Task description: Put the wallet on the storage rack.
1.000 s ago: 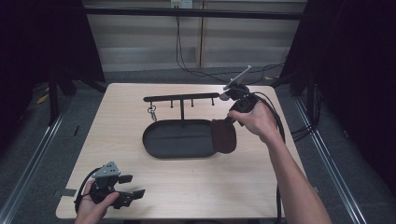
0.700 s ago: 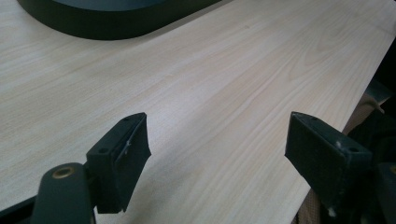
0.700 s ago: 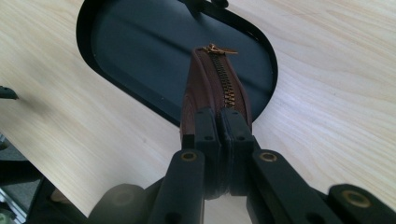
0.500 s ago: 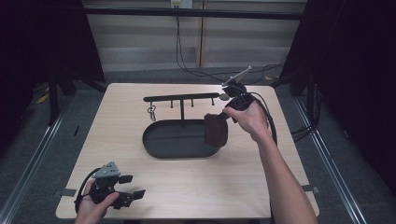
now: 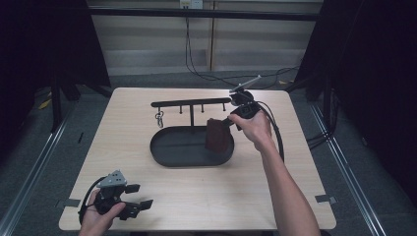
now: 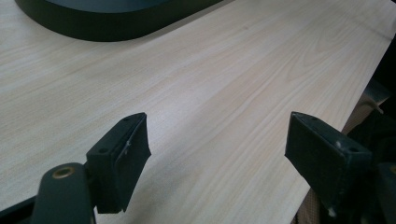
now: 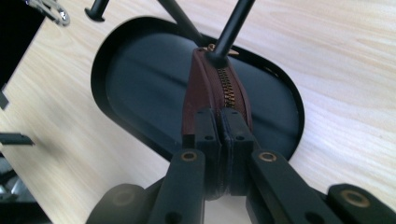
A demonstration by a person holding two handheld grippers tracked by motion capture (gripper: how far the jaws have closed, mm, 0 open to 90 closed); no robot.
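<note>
The right gripper view shows a brass zipper along the brown pouch — invisible from above. The right tool is clenched on it, seemingly over the black tray; the left tool rests released on the bench.

Two black hand-held grippers, bare forearms

Left gripper carries a grey three-cornered plate; right gripper trails a black cable; brass-coloured screws sit behind each one's square black pads.
</note>
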